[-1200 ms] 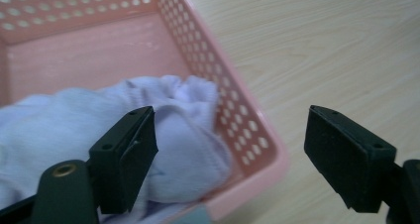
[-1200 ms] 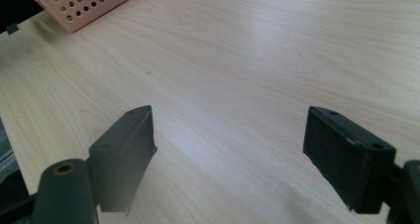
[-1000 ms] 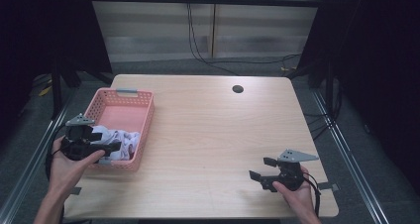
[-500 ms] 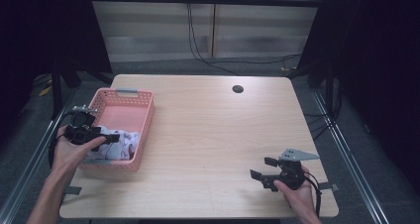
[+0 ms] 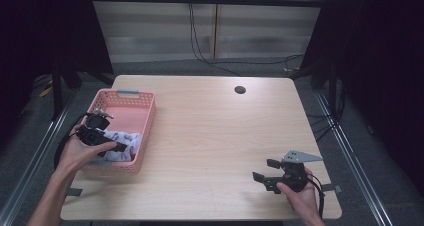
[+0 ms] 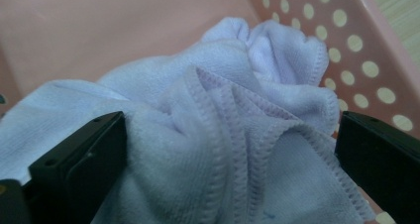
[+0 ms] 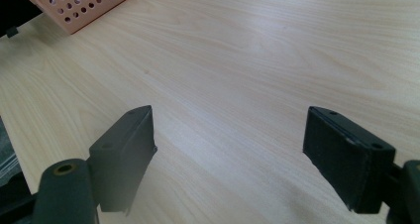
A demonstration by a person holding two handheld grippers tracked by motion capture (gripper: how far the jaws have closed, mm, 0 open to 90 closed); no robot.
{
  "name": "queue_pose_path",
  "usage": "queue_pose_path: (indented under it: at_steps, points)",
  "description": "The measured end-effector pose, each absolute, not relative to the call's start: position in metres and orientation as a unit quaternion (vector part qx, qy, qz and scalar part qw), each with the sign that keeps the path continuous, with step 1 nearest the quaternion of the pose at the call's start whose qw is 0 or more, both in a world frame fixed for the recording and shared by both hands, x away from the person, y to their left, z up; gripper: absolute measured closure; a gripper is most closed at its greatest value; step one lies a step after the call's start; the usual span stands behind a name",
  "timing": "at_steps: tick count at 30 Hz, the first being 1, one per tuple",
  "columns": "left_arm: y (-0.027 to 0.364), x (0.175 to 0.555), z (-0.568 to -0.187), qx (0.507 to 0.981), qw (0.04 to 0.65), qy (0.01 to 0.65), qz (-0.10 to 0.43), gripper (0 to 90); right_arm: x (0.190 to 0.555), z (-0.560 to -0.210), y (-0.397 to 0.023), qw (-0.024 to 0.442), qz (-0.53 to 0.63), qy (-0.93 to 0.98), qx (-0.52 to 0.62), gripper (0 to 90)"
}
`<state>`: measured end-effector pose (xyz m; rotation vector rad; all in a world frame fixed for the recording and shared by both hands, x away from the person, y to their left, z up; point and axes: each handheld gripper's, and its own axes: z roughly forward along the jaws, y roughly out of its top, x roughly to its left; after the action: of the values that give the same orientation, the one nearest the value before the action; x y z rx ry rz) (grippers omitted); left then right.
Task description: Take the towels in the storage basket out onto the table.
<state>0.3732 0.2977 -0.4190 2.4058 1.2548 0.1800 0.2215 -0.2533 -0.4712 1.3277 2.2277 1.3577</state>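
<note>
Pale purple cloth (image 6: 223, 135) bunched in near end of pink basket (image 5: 125, 93), between wide-apart jaws of left gripper (image 5: 111, 147), jaws just been opening. Right gripper (image 5: 266, 170) spread over bare counter (image 5: 210, 136), holding nothing. Could catch cloth fold on jaw when lifting away, dragging cloth back out.

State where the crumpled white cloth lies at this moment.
In the high view, the white cloth lies in the near end of the pink basket at the table's left, between the left hand-held gripper's open jaws.
</note>
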Motion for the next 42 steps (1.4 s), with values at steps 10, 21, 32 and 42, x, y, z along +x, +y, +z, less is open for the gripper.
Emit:
queue_pose_path:
  at_steps: [10,21,32,42]
  points:
    - [0.29,0.386,-0.433,0.888,0.144,0.436,0.041,0.0,0.222,-0.472,-0.252,0.104,0.461,0.757,0.451,19.3]
    - [0.275,0.395,-0.449,0.896,0.071,0.436,0.042,0.0,0.221,-0.471,-0.254,0.104,0.461,0.758,0.449,21.2]
    - [0.25,0.4,-0.457,0.914,-0.045,0.391,0.101,20.7,0.22,-0.47,-0.254,0.106,0.46,0.759,0.449,21.8]
    - [0.261,0.4,-0.447,0.907,-0.01,0.407,0.106,45.2,0.221,-0.47,-0.253,0.103,0.461,0.759,0.448,20.9]
